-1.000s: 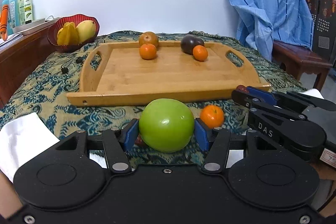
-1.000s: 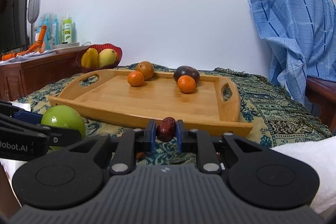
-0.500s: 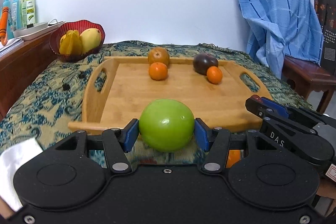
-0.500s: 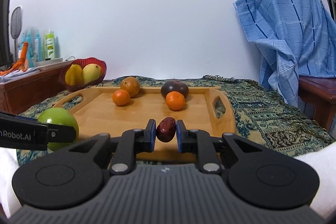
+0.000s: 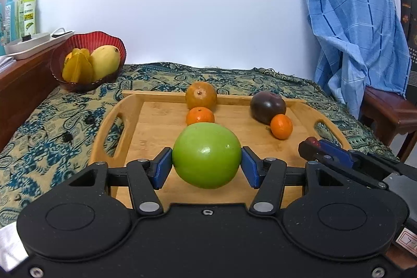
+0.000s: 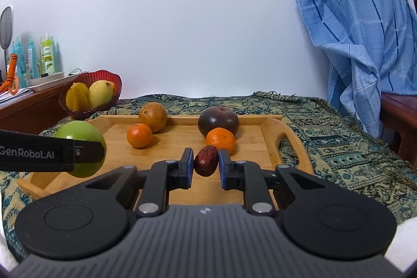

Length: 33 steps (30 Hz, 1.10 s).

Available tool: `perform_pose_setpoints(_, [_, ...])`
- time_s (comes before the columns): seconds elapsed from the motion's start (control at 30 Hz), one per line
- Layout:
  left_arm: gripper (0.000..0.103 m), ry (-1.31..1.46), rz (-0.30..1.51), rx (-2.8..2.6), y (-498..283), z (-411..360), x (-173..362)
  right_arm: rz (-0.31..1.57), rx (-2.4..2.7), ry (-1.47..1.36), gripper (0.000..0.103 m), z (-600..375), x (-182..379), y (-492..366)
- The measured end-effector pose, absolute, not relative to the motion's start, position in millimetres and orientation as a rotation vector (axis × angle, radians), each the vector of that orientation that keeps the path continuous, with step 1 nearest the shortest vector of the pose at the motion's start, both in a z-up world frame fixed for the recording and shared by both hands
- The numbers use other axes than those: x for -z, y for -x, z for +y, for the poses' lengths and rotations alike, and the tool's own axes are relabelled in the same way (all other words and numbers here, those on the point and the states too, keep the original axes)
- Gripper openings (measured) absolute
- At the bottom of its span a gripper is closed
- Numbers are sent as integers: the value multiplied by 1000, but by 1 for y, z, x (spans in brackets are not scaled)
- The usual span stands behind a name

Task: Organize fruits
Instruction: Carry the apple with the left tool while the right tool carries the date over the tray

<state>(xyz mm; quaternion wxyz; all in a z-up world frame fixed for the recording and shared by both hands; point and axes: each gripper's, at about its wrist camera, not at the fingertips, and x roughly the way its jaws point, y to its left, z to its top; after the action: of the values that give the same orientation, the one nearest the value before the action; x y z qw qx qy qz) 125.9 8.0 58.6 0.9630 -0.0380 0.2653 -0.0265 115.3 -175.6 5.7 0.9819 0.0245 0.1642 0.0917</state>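
Observation:
My left gripper (image 5: 207, 166) is shut on a green apple (image 5: 206, 155) and holds it above the near part of the wooden tray (image 5: 156, 121). My right gripper (image 6: 206, 168) is shut on a dark red date (image 6: 206, 164), above the tray's near right part (image 6: 268, 137). On the tray lie a brown-orange fruit (image 5: 201, 96) with a tangerine (image 5: 200, 116) in front of it, and a dark purple fruit (image 5: 268, 107) with a second tangerine (image 5: 281, 126) in front. The apple also shows in the right wrist view (image 6: 83, 147).
A red bowl (image 5: 88, 61) with a mango and star fruit stands at the back left on the patterned cloth (image 5: 52, 127). A wooden ledge with bottles (image 5: 26, 17) runs along the left. A blue cloth (image 5: 359, 30) hangs over a chair at the right.
Both grippers have moved forward over the tray with their fruit held. The loose tangerine in front of the tray has dropped out of view.

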Motion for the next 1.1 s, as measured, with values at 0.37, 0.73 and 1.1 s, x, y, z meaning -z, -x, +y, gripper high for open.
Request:
perform_pose_setpoints(0.37, [55, 73, 567, 66, -165, 4, -44, 390, -156, -66, 24, -171, 0, -146])
perform_pose_setpoints(0.73, [55, 80, 597, 63, -188, 4, -35, 451, -139, -135, 24, -182, 0, -167])
perform_pose_setpoints(1.1, [55, 64, 593, 70, -196, 1, -31, 494, -126, -154, 25, -183, 5, -181])
